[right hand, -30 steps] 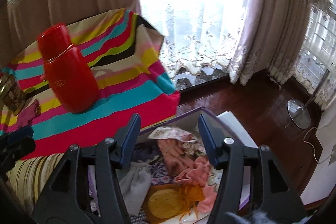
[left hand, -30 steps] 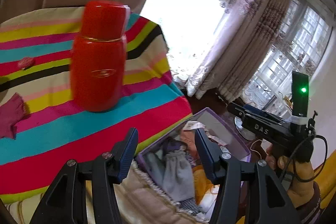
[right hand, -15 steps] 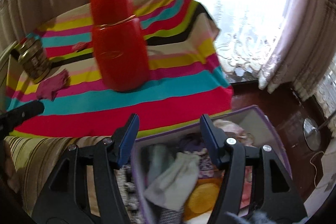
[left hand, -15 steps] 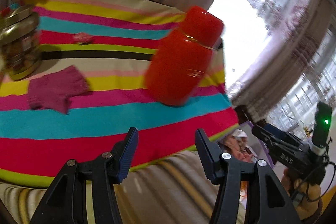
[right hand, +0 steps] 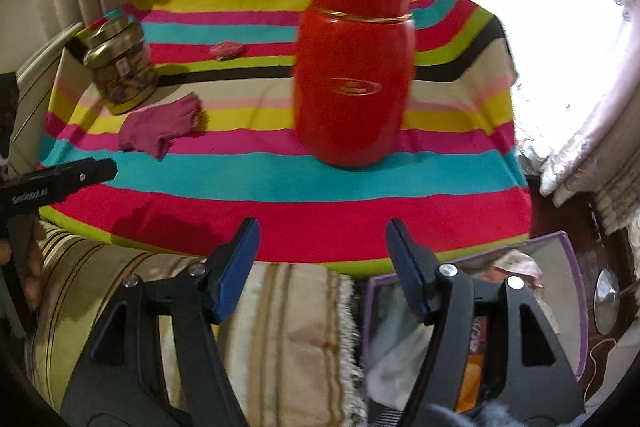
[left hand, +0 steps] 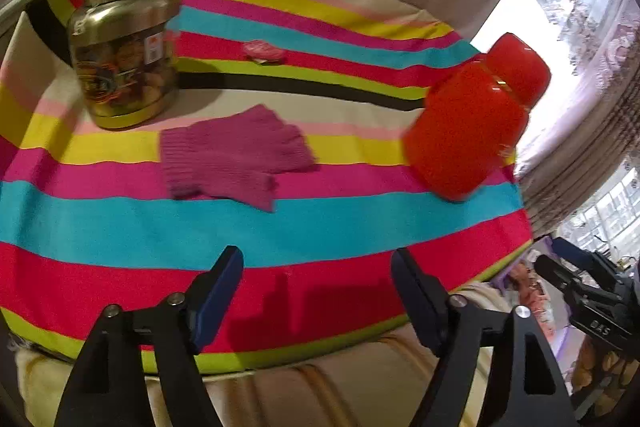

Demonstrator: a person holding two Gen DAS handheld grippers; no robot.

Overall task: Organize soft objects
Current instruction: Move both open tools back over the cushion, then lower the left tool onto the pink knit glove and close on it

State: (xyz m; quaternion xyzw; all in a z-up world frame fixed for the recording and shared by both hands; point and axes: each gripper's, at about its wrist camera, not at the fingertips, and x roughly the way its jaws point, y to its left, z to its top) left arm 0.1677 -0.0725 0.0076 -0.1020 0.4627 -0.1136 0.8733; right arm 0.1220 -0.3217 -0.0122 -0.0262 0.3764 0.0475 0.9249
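Left wrist: left gripper [left hand: 316, 275] opening, empty, over cloth edge, glove [left hand: 232, 155] ahead.

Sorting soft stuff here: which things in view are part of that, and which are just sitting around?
Part of the job:
- magenta knit glove
- purple bin holding soft items
- left tool, jaws opening, empty

Lying about:
- red flask
- glass jar
- small pink wrapper

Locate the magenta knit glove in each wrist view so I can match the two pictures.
Left wrist view: magenta glove lies flat near the picture's centre, just right of and below the gold-lidded jar.
Right wrist view: the glove sits at left of centre, again right of and below the jar.
Shared landmark: the red flask, to the glove's right in both.
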